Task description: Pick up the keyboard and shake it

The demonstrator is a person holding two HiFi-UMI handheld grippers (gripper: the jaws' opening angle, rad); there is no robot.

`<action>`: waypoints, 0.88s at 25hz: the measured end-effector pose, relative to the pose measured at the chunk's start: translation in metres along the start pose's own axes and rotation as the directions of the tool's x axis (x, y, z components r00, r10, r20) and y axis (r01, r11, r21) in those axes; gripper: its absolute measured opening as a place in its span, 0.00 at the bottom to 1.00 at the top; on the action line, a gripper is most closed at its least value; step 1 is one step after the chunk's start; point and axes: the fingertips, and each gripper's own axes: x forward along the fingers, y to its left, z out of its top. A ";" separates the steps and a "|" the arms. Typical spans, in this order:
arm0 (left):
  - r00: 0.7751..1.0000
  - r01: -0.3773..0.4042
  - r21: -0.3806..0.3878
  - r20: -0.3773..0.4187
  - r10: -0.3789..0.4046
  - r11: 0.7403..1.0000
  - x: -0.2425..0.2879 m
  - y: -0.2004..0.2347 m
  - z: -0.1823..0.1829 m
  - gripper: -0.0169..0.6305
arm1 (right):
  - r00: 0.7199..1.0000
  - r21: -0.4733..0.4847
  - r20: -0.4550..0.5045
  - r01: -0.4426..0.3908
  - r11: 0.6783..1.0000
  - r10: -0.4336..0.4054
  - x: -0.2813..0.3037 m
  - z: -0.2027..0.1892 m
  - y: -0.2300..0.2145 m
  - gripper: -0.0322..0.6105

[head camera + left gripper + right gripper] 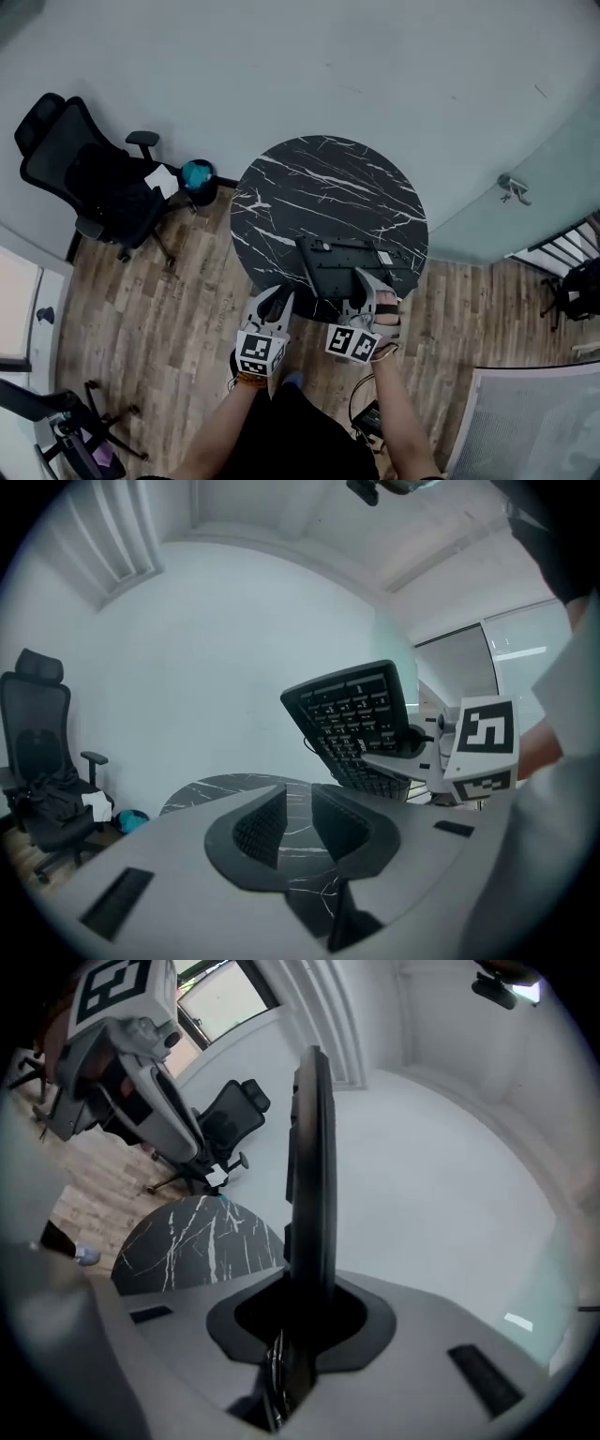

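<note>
Black slab in the air above the table: what is it?

— It is the keyboard [342, 261]; it hangs over the near edge of a round black marble table [319, 173] with white veins; seen from the head view, its flat underside faces the camera; seen from the left gripper view, its keys face that camera and it tilts steeply.

What holds it?

— The right gripper [305, 1309]; its two jaws pinch the keyboard's near edge, and in the right gripper view the keyboard stands edge-on between them, rising straight up out of the grip; the person's right hand [386, 309] sits just behind the jaws.

And the other claw?

— The left gripper [298, 819] hovers near the keyboard's left end and is apart from it; its jaws stand a little spread with nothing between them; only the veined table top shows through the gap.

What else is around?

— A black office chair [89, 173] stands well to the left of the table on a wooden plank floor [150, 319]; a small teal round thing [198, 174] sits between chair and table, close to a pale grey wall [281, 66]; what it is I cannot tell.
</note>
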 end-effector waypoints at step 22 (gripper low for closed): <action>0.997 0.049 0.151 0.049 -0.057 0.987 0.016 -0.044 0.061 0.16 | 0.988 0.903 0.057 0.010 0.429 -0.144 -0.058 -0.049 -0.109 0.16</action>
